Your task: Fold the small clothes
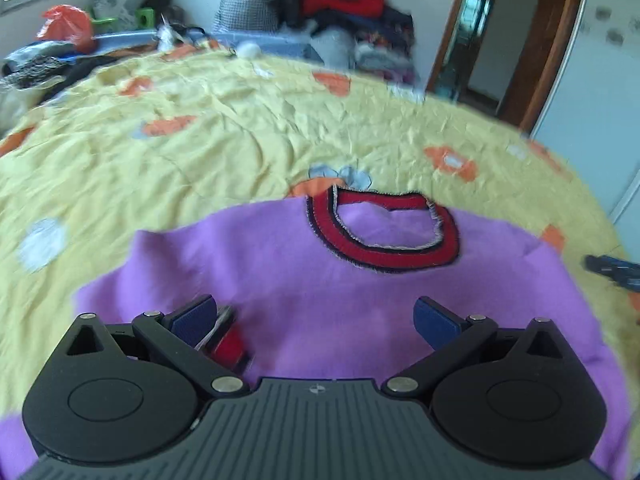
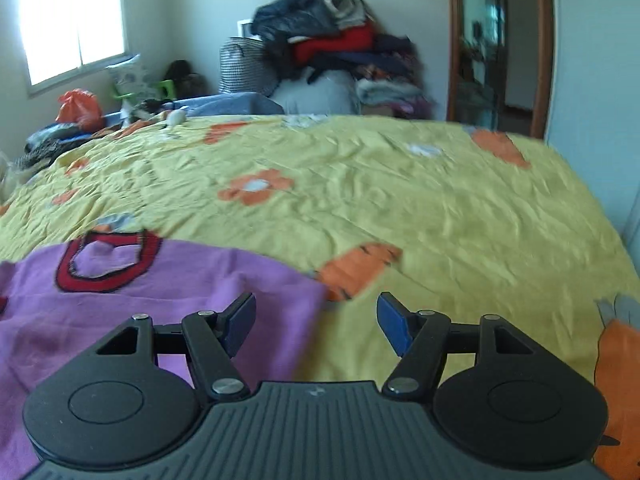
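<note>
the purple sweater (image 1: pixel 304 304) lies spread flat on the yellow flowered bedspread (image 1: pixel 224 136), its red collar (image 1: pixel 384 232) turned toward the far clothes pile (image 2: pixel 340 52); the left gripper (image 1: pixel 316 320) hangs over the sweater's body, jaws spread, nothing pinched; a red cuff (image 1: pixel 230 346) lies just beside its left finger; the right gripper (image 2: pixel 316 322) sits at the sweater's right edge, jaws spread and empty, over bare bedspread; an orange bag (image 2: pixel 78 108) rests left of the sweater, near the window (image 2: pixel 76 20).
</note>
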A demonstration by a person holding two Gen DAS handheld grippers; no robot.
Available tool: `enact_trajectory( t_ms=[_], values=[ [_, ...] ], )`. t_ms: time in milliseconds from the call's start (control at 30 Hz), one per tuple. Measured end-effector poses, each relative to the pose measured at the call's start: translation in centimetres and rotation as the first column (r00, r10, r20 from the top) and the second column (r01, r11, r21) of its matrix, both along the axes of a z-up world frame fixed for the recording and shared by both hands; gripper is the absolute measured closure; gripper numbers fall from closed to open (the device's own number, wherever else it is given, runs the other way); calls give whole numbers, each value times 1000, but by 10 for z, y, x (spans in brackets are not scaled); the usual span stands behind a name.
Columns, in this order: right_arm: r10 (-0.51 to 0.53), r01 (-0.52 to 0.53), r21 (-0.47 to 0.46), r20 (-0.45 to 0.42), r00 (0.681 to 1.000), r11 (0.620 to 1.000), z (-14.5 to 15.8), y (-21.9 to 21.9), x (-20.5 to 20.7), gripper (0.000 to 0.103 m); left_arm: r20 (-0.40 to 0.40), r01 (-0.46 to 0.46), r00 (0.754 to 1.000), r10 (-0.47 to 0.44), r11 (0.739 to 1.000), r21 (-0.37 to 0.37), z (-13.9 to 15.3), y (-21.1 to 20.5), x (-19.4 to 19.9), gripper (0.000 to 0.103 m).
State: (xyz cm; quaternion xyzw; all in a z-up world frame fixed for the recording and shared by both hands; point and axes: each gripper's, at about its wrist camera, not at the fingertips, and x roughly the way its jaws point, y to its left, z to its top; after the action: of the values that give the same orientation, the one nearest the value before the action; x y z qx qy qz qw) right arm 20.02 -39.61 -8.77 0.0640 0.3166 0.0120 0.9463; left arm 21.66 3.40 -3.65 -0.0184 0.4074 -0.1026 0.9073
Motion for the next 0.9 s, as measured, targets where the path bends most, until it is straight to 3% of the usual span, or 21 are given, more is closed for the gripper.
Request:
enact_trajectory(
  t_ms=[133, 233, 300, 333, 400, 533, 633, 767, 833, 900],
  values=[
    [50, -51, -83, -14, 999, 995, -11, 16, 18, 39, -126, -53, 990, 63, 995, 84, -37, -2, 31, 0],
    [102, -115, -240, -67, 993, 964, -26, 44, 35, 40, -72, -95, 991, 110, 979, 183, -45, 11, 11, 0],
    [59, -73, -403, -48, 997, 912, -36, 55, 40, 41, -60, -131, 988, 142, 979, 158, -48, 31, -3, 0],
    [23, -38, -440, -40, 999, 897, -39, 51, 42, 40, -51, -145, 987, 154, 977, 157, -48, 40, -9, 0],
    [-5, -14, -361, -51, 999, 932, -38, 36, 48, 40, -27, -146, 988, 154, 972, 186, -49, 49, -19, 0],
    [-59, 34, -401, -50, 997, 916, -29, 34, 44, 37, -62, -204, 975, 214, 969, 142, -41, 72, -27, 0],
    [31, -28, -266, 7, 999, 964, -10, 48, 14, 37, -79, -192, 977, 200, 976, 107, -33, 84, -37, 0],
    [145, -141, -150, 16, 989, 979, -5, 87, -8, 34, -73, -217, 973, 219, 976, 32, -22, 96, -46, 0],
    [201, -200, -145, -10, 980, 969, -13, 107, -9, 30, -76, -269, 959, 274, 961, 70, -20, 107, -42, 0],
    [190, -211, -269, -103, 976, 940, -29, 126, 1, 22, -80, -345, 933, 352, 935, 87, -16, 131, -42, 0]
  ],
)
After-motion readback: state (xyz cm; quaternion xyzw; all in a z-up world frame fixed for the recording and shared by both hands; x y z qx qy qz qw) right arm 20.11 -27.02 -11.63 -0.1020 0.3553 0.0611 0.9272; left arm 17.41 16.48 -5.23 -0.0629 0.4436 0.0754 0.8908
